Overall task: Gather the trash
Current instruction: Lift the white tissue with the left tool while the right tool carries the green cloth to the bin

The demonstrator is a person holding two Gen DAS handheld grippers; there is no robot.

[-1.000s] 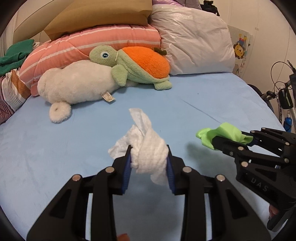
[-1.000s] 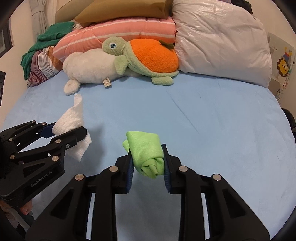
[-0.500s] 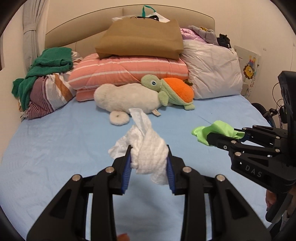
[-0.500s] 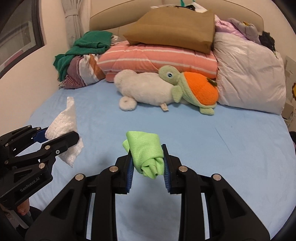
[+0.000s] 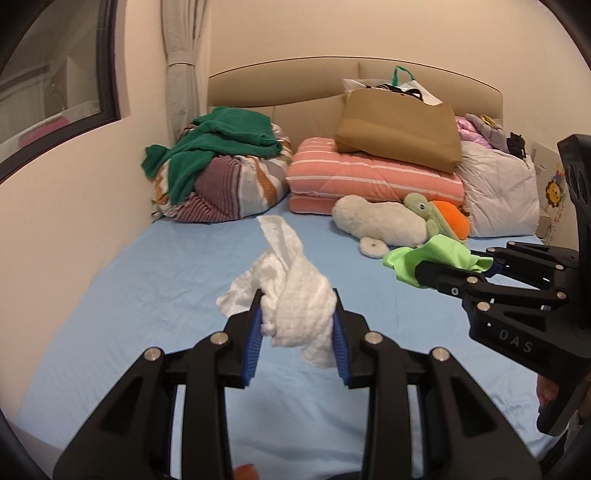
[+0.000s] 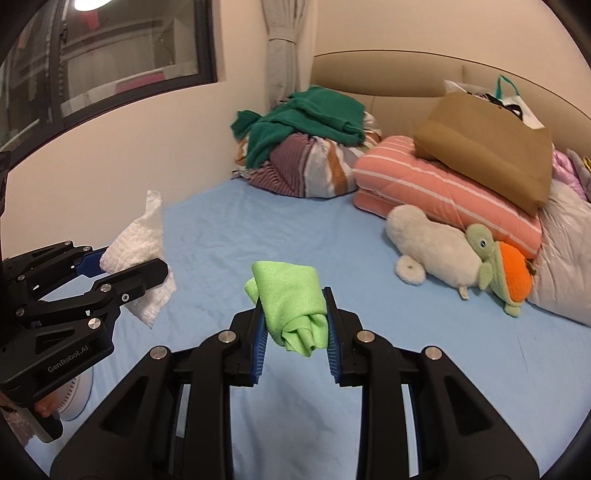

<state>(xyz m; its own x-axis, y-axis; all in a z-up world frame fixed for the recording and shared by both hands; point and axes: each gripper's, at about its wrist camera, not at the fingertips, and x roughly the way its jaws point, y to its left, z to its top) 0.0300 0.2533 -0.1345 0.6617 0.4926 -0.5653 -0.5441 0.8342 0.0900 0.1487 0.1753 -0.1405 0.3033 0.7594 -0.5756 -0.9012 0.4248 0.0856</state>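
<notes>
White tissue [image 5: 295,295]; lime cloth [image 6: 293,304]; blue sheet [image 5: 166,280].

Both feeds look evenly lit w/ warm indoor light, fairly bright, no harsh contrast. I see a ceiling lamp reflection [image 6: 88,3] glaring in the dark window [image 6: 110,62] top left of the right wrist view. Soft shadows on the blue sheet [image 5: 166,288] only. Strong fisheye bend: the headboard [image 5: 295,81] curves, black vignette in all 4 corners. Focus is sharp mid-frame, slightly soft toward edges, no motion blur I can spot.
</notes>
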